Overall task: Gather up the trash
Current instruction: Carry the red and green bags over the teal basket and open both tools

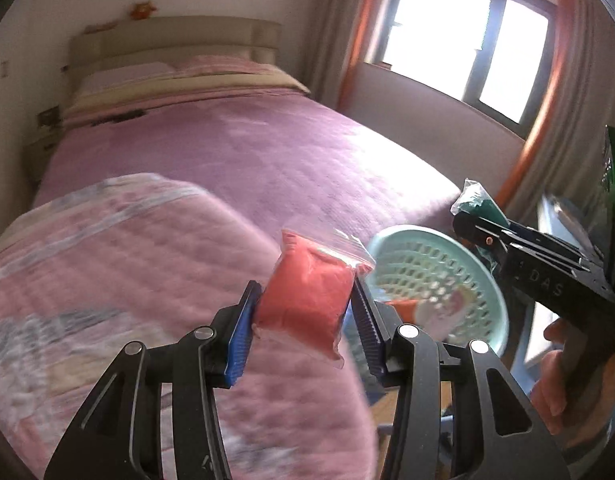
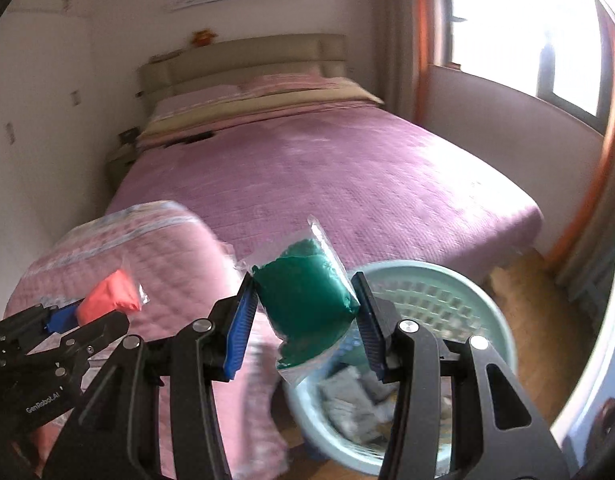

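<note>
My left gripper (image 1: 305,312) is shut on a red bag in clear plastic (image 1: 307,292), held over the folded pink quilt's edge, just left of the pale green mesh basket (image 1: 483,280). My right gripper (image 2: 305,312) is shut on a green bag in clear plastic (image 2: 307,300), held above the basket's (image 2: 479,300) near-left rim. The right gripper with its green bag (image 1: 475,200) shows at the right of the left wrist view. The left gripper with its red bag (image 2: 111,292) shows at the left of the right wrist view. The basket holds crumpled paper and wrappers (image 2: 355,404).
A bed with a purple cover (image 2: 327,184) fills the middle. A folded pink quilt (image 1: 127,272) lies on its near corner. The basket stands on a wooden floor (image 2: 547,320) at the bed's foot. A window and orange curtain (image 2: 587,200) are on the right.
</note>
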Tool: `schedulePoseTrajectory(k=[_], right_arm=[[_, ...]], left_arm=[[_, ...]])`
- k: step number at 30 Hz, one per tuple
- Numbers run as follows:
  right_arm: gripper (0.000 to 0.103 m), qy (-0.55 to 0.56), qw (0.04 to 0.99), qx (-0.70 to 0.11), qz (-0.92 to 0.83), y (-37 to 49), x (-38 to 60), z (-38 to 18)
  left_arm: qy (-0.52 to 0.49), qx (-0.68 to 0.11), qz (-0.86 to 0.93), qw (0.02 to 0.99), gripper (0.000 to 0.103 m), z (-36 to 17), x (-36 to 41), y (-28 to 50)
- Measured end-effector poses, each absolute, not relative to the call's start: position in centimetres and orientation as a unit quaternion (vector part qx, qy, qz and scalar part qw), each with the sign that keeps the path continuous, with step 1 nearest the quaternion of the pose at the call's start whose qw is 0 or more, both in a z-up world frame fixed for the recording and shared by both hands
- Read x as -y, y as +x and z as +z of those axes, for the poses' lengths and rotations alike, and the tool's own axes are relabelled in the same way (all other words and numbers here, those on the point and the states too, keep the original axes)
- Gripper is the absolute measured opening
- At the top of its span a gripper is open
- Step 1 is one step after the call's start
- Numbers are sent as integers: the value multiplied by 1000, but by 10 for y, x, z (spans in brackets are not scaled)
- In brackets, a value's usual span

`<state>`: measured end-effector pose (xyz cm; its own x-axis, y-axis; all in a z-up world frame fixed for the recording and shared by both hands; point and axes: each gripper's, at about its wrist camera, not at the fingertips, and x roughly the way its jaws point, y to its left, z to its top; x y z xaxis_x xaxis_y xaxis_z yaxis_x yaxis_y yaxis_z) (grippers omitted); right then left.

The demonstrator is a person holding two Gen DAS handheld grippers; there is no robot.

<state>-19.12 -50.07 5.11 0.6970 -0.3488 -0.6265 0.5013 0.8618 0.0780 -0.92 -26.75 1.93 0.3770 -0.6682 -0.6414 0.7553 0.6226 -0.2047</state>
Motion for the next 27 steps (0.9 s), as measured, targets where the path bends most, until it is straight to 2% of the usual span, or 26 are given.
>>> schedulePoseTrajectory(k=[9,12,14,16,17,20,24,27], right_arm=[[44,196,867,-351,-294,-211,563,22],[47,236,847,-370,-301,-213,583,6],[51,259,839,-376,-295,-214,591,-2],[57,276,833,-377,-295,-218,597,-8],[61,281,832,-377,-293,-218,598,-10],[62,286,832,-372,-295,-221,598,-11],[62,280,842,-359,-289,-228,585,-5],[62,253,852,-355,-290,-227,563,3]], left_arm=[[64,-402,-487,773,45,-9,347,-15],[80,-411,-497,760,45,-20,368,-13],[90,-413,-497,758,49,-27,378,-15],[90,-417,-488,761,69,-31,379,-12],[86,-419,-485,763,72,-32,377,-11],[80,-421,-485,763,74,-32,369,-7],[79,-397,-478,779,84,-22,346,-9],[78,-378,-468,795,86,-10,324,-12]])
